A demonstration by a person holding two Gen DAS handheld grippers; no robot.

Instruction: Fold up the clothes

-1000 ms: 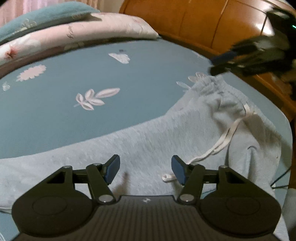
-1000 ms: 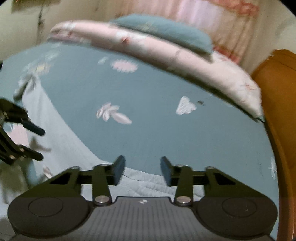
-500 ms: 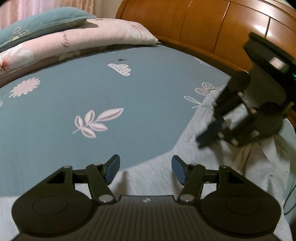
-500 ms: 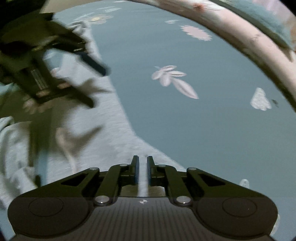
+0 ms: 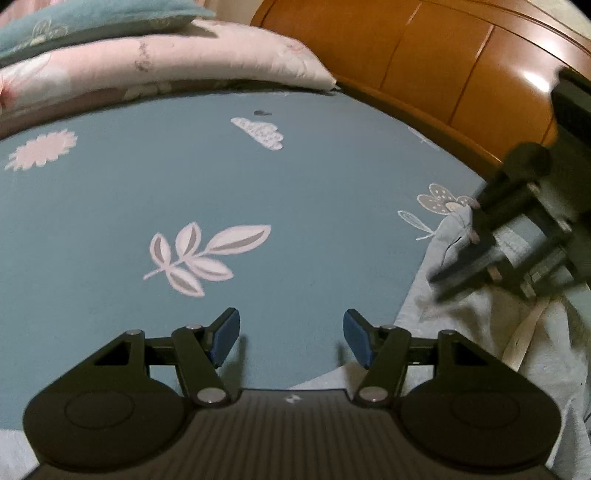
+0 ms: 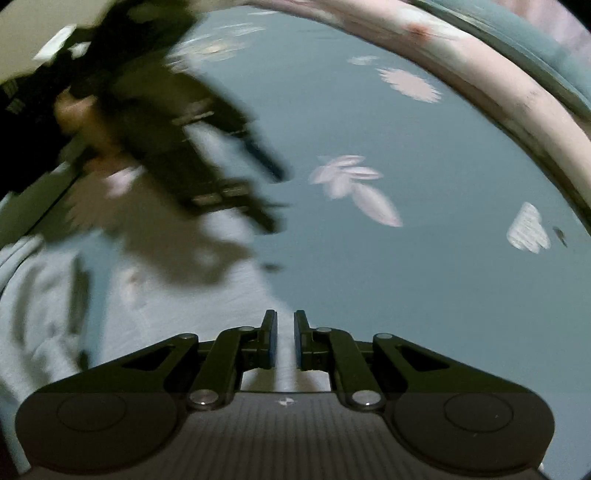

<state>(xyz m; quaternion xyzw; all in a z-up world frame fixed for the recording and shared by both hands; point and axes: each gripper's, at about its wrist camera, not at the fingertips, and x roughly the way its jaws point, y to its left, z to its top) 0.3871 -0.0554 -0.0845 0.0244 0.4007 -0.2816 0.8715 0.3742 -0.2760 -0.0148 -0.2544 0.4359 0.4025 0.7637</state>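
Observation:
Grey sweatpants [image 5: 517,369] with a white drawstring [image 5: 521,339] lie on the teal bed sheet [image 5: 258,184]. My left gripper [image 5: 291,332] is open just above the sheet, at the pants' edge, with nothing between its blue pads. In the right wrist view it is a blurred left gripper [image 6: 277,199] above the sweatpants [image 6: 166,314]. My right gripper [image 6: 285,339] points steeply down and is shut on a strip of the grey fabric. The left wrist view shows the right gripper [image 5: 439,278] at the right, with the cloth bunched up at its tip.
A pink floral quilt [image 5: 184,62] with a teal pillow [image 5: 92,18] on it lies along the far side of the bed. A wooden headboard [image 5: 424,55] rises at the back right. A hand [image 6: 74,110] holds the left gripper.
The right gripper tipped downward and shut on the pants' edge. The left gripper, still open, slid off the pants and out over the sheet, closer to the right gripper.

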